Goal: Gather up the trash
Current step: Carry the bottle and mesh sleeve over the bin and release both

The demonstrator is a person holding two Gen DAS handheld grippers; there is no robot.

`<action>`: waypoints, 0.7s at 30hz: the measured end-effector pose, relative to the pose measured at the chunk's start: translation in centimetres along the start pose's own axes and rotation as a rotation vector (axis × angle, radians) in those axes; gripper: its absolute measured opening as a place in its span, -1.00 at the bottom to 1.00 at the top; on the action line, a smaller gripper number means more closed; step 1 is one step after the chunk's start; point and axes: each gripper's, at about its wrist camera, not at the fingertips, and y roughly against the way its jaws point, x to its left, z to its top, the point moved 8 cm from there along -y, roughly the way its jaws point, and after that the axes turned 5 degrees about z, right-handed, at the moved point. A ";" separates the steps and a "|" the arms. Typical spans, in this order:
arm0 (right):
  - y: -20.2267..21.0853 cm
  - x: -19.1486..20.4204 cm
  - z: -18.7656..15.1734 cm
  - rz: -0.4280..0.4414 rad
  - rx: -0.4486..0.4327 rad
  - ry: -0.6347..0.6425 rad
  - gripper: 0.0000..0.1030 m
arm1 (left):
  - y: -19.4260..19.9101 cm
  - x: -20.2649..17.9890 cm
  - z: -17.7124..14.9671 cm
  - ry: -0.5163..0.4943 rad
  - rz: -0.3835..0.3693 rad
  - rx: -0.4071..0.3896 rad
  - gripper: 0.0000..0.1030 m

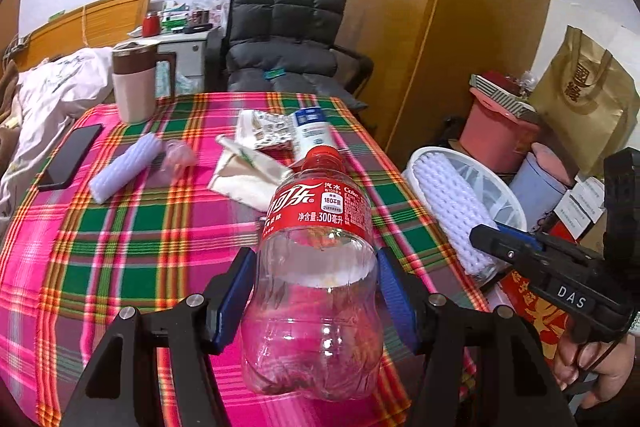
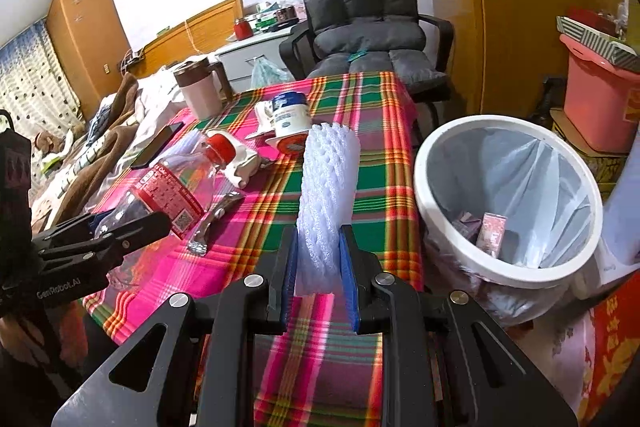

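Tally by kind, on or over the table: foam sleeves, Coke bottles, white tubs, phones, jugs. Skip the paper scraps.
foam sleeve: 2 (second one)
Coke bottle: 1
white tub: 1
phone: 1
jug: 1
Total: 6

The left gripper point(image 1: 316, 291) clamps an empty cola bottle point(image 1: 316, 267) above the plaid-covered desk point(image 1: 120, 247); off the desk's right edge, the right gripper point(image 1: 486, 239) holds white foam netting point(image 1: 452, 207) over the bin point(image 1: 504, 195).
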 end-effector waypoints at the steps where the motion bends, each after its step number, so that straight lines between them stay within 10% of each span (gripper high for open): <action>1: 0.1 -0.2 0.0 -0.003 -0.002 -0.002 -0.55 | -0.1 -0.4 0.1 -0.003 -0.005 0.000 0.20; 21: 3.5 -8.8 0.1 -0.140 -0.063 -0.127 -0.55 | -4.3 -10.7 2.9 -0.130 -0.140 0.002 0.20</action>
